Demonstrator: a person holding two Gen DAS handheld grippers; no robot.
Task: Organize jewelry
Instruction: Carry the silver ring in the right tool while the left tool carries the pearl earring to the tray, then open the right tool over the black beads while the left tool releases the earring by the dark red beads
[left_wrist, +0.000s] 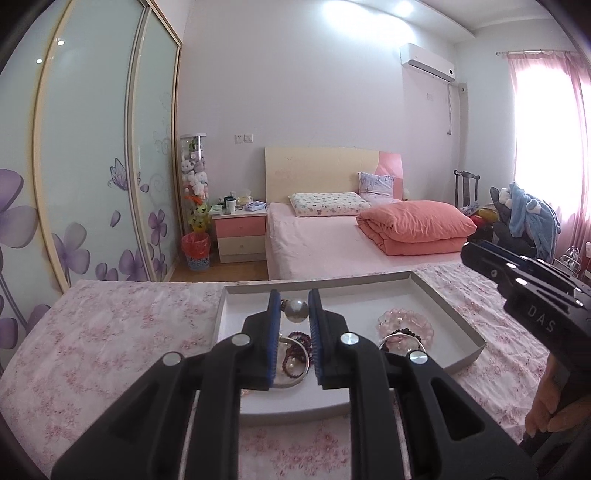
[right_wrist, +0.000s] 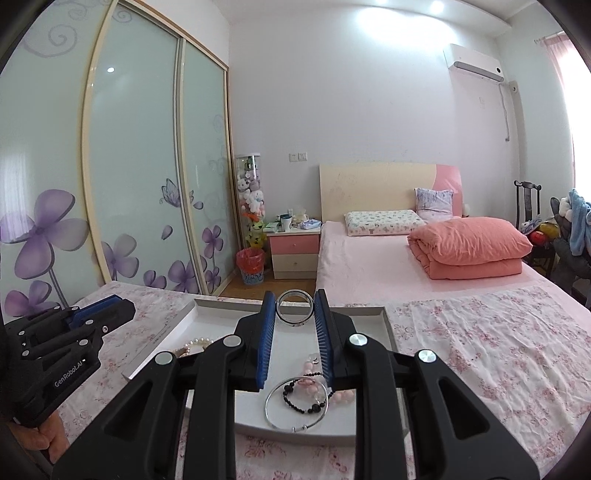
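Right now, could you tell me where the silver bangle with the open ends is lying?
In the right wrist view, the silver bangle lies at the white tray's near edge, under the right gripper, ringing a black bead bracelet.

Tray (left_wrist: 448, 306) on table (left_wrist: 110, 332), bed (left_wrist: 325, 243) behind it. L gripper (left_wrist: 295, 299) above tray w/ bead (left_wrist: 295, 309) betw its tips; R gripper (right_wrist: 295, 301) w/ ring (right_wrist: 294, 308) betw tips, over tray's far rim. In tray: bangle (right_wrist: 295, 402) near front edge, bracelet (right_wrist: 304, 393) inside bangle, pearls (right_wrist: 197, 343) to the left. Nightstand (left_wrist: 241, 236) left of bed, bin (left_wrist: 195, 251) left of that, wardrobe (left_wrist: 92, 155) along left wall.
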